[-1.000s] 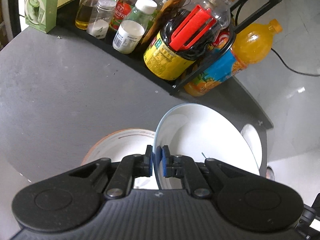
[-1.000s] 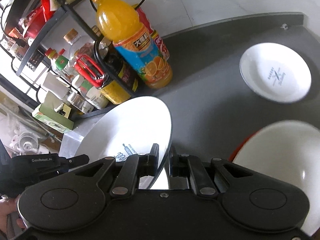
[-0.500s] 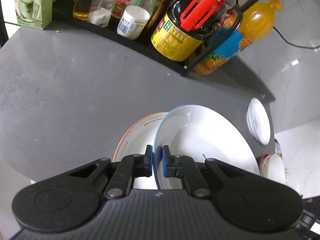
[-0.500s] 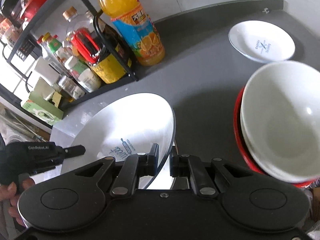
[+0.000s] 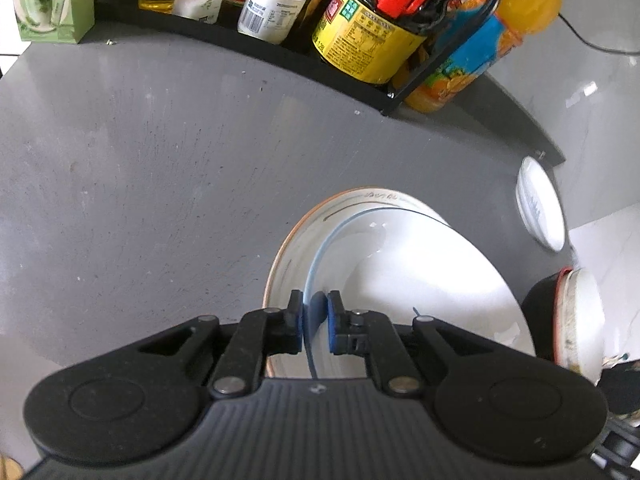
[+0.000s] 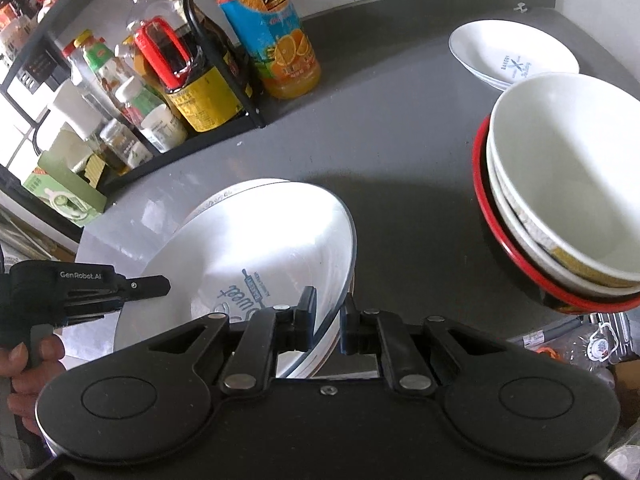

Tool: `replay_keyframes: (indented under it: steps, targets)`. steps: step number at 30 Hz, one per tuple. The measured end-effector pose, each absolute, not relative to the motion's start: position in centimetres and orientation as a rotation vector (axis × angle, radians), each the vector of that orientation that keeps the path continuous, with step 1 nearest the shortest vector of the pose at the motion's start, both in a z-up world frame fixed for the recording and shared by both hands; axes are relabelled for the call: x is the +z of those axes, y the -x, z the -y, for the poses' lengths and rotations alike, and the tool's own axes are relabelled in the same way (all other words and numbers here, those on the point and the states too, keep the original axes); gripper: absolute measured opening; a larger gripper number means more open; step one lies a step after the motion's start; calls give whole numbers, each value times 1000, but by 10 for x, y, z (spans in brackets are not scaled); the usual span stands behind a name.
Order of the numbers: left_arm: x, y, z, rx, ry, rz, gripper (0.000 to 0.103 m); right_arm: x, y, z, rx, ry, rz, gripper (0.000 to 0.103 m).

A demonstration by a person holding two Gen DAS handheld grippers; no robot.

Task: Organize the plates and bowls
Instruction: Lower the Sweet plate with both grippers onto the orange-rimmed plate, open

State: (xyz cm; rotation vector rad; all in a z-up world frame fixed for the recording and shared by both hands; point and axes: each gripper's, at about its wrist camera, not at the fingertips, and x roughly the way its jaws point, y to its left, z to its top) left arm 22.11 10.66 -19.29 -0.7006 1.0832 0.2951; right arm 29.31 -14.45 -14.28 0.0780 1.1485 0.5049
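My left wrist camera looks forward and down along my left claw, close over the grey surface. My right wrist camera does likewise from the opposite side. Both views share the big white plate, the orange juice bottle and the stacked bowls.

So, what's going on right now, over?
Both grippers, left and right, shut on one white plate. Plate above an orange-rimmed plate. Bowl stack to the right, clear.

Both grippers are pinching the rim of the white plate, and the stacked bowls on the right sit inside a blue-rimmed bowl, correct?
Not quite: in the right wrist view the stacked bowls sit inside a red-rimmed bowl. Both the left gripper and the right gripper do pinch the white plate.
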Motion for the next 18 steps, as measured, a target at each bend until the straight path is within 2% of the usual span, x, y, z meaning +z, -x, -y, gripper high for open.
replay_keyframes:
  steps: [18]
  targets:
    - [-203, -232, -98, 284, 595, -1100, 14, -152, -285, 126, 452, 37, -1143, 12]
